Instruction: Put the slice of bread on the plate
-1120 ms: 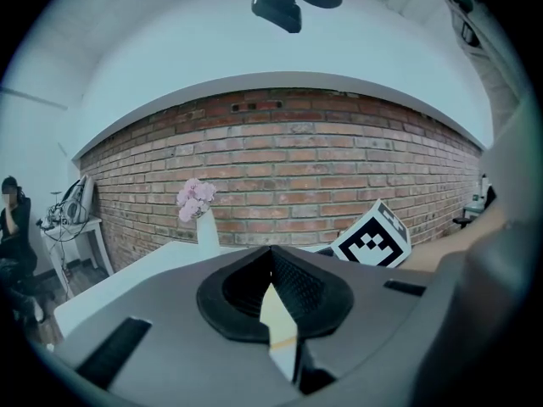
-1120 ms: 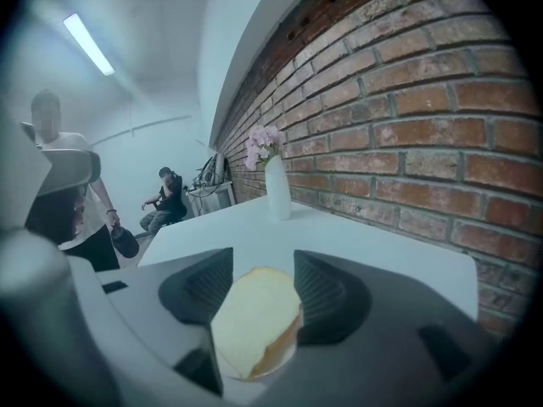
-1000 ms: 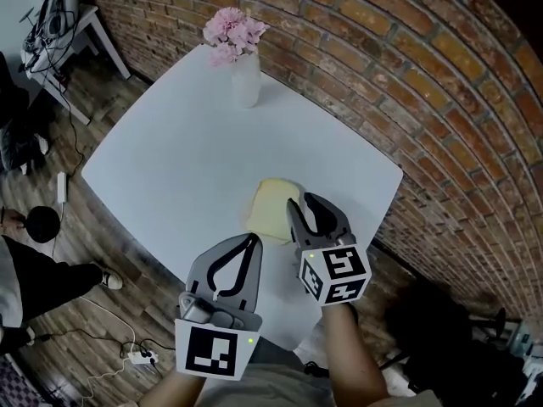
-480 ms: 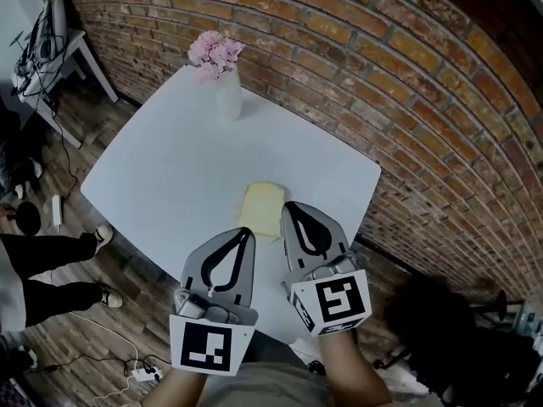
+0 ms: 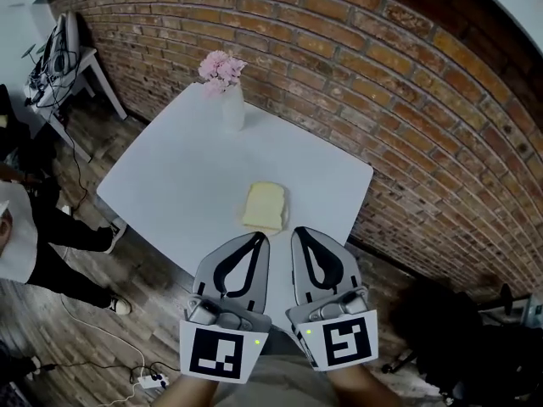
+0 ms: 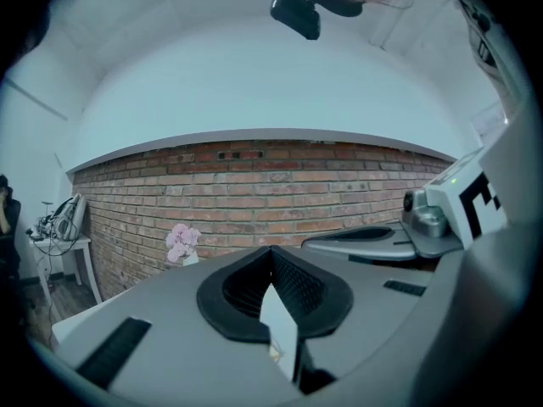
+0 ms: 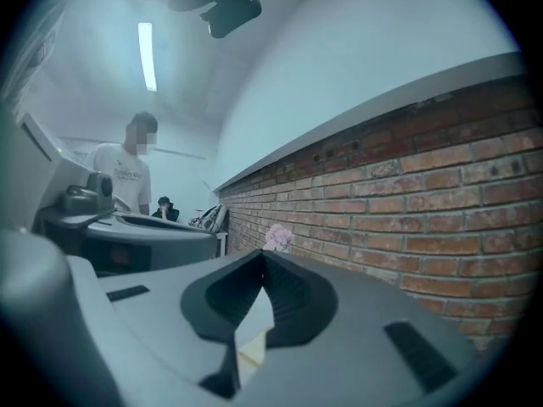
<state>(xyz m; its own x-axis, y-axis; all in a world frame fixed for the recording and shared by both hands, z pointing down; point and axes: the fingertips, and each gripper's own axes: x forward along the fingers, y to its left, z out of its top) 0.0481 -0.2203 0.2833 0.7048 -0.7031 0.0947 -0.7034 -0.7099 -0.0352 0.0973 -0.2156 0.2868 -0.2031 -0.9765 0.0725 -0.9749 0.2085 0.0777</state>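
R tongs (image 5: 305,232) higher now, level, closed.

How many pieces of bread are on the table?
1. The slice of bread lies on the white table, toward the edge nearest the person and far from the vase of pink flowers at the far corner. Nothing seems to hide another slice.

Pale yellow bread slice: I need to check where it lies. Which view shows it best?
The head view: the whole pale yellow bread slice lies flat on top of the white table; a plate under it can't be made out. The left gripper view and the right gripper view each show only a small yellowish sliver, low in the picture.
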